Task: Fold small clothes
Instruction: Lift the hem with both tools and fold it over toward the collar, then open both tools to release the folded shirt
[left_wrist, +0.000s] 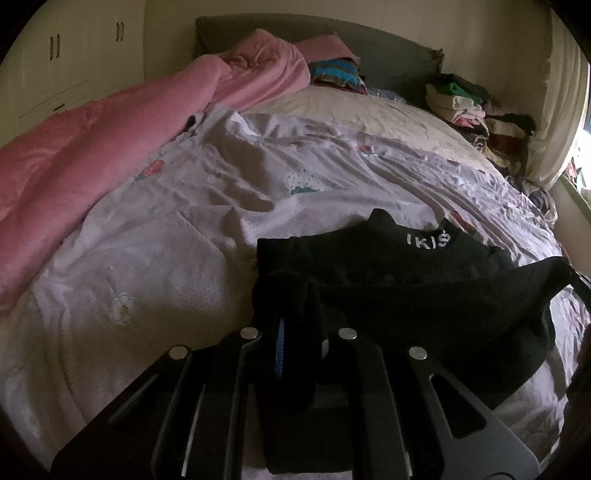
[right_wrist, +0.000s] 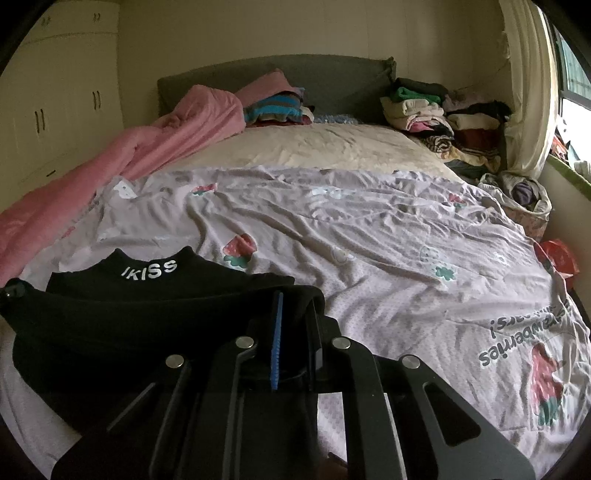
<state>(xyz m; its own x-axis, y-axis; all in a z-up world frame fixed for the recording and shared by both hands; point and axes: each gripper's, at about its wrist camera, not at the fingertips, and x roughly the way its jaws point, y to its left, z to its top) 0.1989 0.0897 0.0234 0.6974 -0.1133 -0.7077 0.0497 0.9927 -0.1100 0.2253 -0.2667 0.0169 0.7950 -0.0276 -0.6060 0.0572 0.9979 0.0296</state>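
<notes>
Left tongs: the left gripper (left_wrist: 295, 325) is clamped tight on the near edge of the black garment (left_wrist: 406, 280), cloth bunched between its jaws beside the blue pad.
Right tongs: the right gripper (right_wrist: 295, 325) is likewise closed on the same black garment (right_wrist: 147, 302), at the other end of its near edge.
Garment: it lies on the near part of the bed, its collar with white lettering (right_wrist: 149, 270) pointing away; the near hem is lifted and stretched between the two tongs.
Bed cover: a pale lilac sheet with strawberry prints (right_wrist: 369, 240), heavily creased, lies under the garment.
Left side: a pink quilt (left_wrist: 92, 155) is heaped along the edge, well apart from the garment.
Far end: a striped folded pile (right_wrist: 275, 107) sits by the grey headboard (right_wrist: 332, 70).
Right corner: stacks of folded clothes (right_wrist: 436, 114) stand near the curtain (right_wrist: 524, 81).
Obstacles: nothing lies on the sheet just beyond the collar.
</notes>
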